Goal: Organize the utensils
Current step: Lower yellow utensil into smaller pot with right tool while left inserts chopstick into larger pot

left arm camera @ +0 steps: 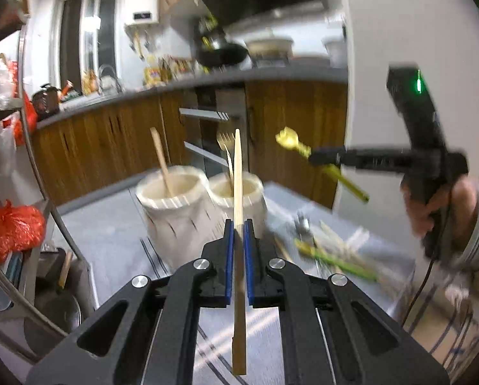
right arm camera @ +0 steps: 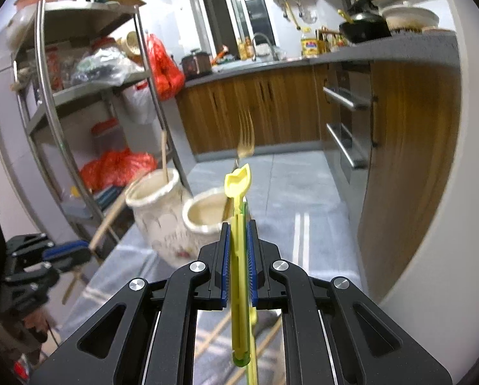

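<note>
Left tongs (left arm camera: pixel 238 224) pinch a wooden chopstick (left arm camera: pixel 238 211), its shaft running upright between the blue pads (left arm camera: pixel 229 256), tip in front of the two holders. Right tongs (right arm camera: pixel 238 221) clamp a yellow-green utensil (right arm camera: pixel 238 256), shaped yellow head (right arm camera: pixel 237 181) sticking out ahead, held in the air above the table. Two white ceramic holders stand side by side, touching: left holder (left arm camera: pixel 172 205) has one wooden stick in it, right holder (left arm camera: pixel 239 195) has a fork (right arm camera: pixel 246 141). More utensils (left arm camera: pixel 329 247) lie loose on the table (left arm camera: pixel 111 224) to the right, blurred, probably chopsticks and a green piece. Metal shelf rack (right arm camera: pixel 79 96) with red bags at left.
</note>
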